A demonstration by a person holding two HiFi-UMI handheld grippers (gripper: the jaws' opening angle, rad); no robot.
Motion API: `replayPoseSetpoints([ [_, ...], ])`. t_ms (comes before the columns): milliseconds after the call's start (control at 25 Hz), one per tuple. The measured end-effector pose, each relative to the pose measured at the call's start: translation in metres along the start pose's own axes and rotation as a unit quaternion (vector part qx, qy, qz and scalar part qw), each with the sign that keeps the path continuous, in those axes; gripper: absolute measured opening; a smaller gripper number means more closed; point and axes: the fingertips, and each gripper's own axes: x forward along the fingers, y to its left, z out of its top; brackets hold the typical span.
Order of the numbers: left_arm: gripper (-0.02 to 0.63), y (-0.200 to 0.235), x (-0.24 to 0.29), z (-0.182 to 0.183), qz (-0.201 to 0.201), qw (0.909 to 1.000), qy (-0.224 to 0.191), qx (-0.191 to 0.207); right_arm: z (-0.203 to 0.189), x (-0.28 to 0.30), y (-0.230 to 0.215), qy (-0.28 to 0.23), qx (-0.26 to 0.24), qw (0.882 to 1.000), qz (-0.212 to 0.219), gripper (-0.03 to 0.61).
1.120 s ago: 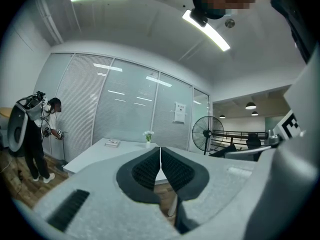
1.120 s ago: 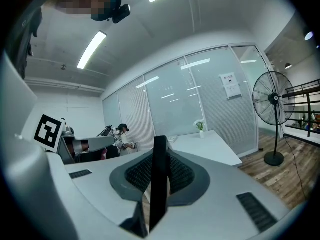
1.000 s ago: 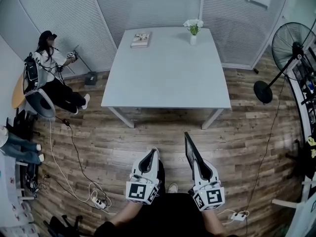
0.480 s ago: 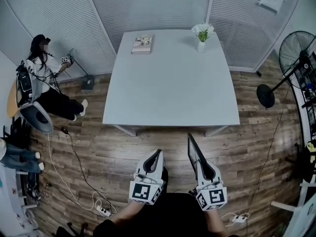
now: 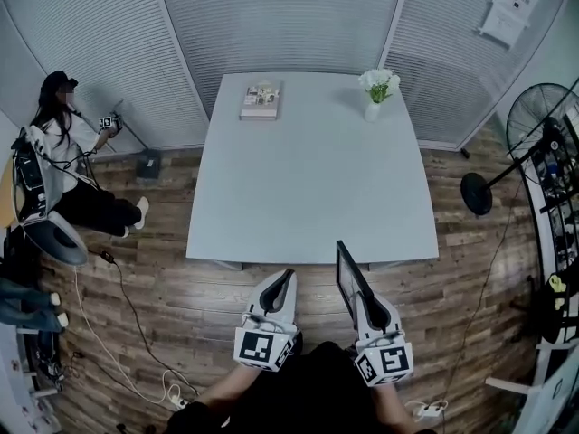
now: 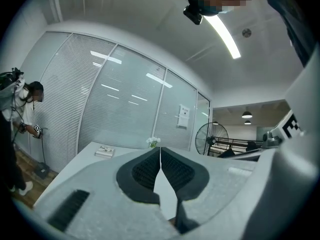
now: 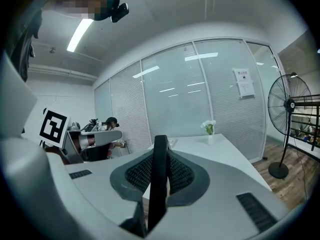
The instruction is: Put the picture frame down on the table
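Right gripper view: the right claw (image 7: 160,156) pinches the dark picture frame (image 7: 159,194), which stands upright and edge-on between its pads. Beside it, the left claw (image 6: 160,153) is pressed together and empty. Head view shows the frame by the desk's (image 5: 308,179) near edge. A book (image 5: 261,99) and a flower vase (image 5: 374,107) sit at the far corners, with a broad bare top between.

Wood plank floor (image 5: 488,269); glass walls w/ blinds (image 5: 280,16); standing fan (image 5: 541,123) rt; ceiling strip light (image 6: 225,36).

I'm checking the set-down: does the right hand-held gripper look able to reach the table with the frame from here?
Probably yes: the right hand-held gripper holds the picture frame right by the near edge of the table, and that part is bare.
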Motion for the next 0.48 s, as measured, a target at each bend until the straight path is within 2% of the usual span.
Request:
replayPoseSetpoints([
  [240,0.022,0.022,0.020,0.003,-0.001,0.9999,0.005,-0.011,0.010,0.040,0.001,0.001,-0.001,1.000,0.004,0.058],
  [480,0.023,0.034,0.052,-0.002,0.003,0.9999,0.012,-0.010,0.015,0.079,-0.017,0.000,0.004,1.000,0.015,0.058],
])
